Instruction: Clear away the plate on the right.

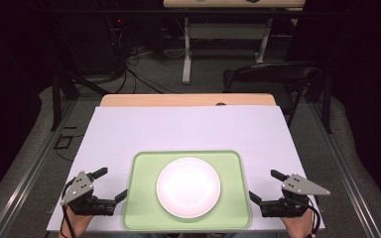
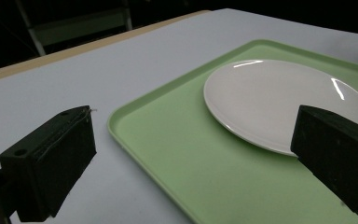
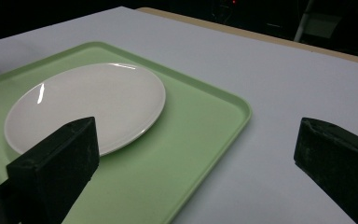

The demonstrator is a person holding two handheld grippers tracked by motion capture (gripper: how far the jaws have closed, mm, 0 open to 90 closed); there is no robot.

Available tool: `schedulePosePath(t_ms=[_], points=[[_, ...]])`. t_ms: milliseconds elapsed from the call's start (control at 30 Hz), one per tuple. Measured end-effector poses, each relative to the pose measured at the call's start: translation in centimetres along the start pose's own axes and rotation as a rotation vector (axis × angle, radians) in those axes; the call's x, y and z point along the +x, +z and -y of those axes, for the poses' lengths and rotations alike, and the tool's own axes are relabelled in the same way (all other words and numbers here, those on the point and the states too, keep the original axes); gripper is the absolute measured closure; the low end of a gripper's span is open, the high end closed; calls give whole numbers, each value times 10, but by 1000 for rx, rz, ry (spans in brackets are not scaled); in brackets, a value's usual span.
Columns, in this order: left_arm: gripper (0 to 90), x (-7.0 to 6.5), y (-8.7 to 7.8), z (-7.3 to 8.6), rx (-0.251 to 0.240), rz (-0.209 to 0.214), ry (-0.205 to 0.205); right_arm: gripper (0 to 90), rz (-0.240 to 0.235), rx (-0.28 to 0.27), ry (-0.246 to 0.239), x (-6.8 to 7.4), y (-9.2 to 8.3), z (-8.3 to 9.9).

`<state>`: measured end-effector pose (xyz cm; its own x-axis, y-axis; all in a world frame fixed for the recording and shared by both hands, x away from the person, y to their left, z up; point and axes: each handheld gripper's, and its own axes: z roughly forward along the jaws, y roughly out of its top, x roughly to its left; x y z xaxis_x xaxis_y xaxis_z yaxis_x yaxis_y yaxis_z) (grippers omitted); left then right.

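The table [image 1: 188,126] is evenly lit from above while the room beyond falls to near black. Thin streaks of glare sit on the plate [image 2: 279,93] rim. The near black jaws look soft, perhaps out of focus, and shadows are faint.

On my left gripper [image 1: 110,182] I see a matt black body, blocky and angular, topped by a grey three-cornered metal plate [image 1: 78,187] with small dark screw holes near its middle. A thin black cable [image 1: 65,218] loops from its rear, past the hand [image 1: 82,224] behind it. My right gripper [image 1: 267,184] is built the same: black housing, a grey triangular plate [image 1: 301,185] with a cluster of dark holes, a black cable [image 1: 317,220] curling off the back. Close up, each jaw is a chunky black wedge with a flat face; the left gripper's outer jaw shows a round hole on top.
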<state>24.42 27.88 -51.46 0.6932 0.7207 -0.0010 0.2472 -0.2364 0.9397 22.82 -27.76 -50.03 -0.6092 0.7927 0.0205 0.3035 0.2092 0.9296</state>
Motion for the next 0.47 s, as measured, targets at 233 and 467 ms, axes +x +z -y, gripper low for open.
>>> schedulePosePath(t_ms=[233, 467], points=[[0, 4, -15, 11, -34, -18, -17, 0, 12, -52, -12, 0, -17, 10], [0, 8, -19, 18, -53, -36, -12, 0, 20, -54, -11, -2, -18, 16]])
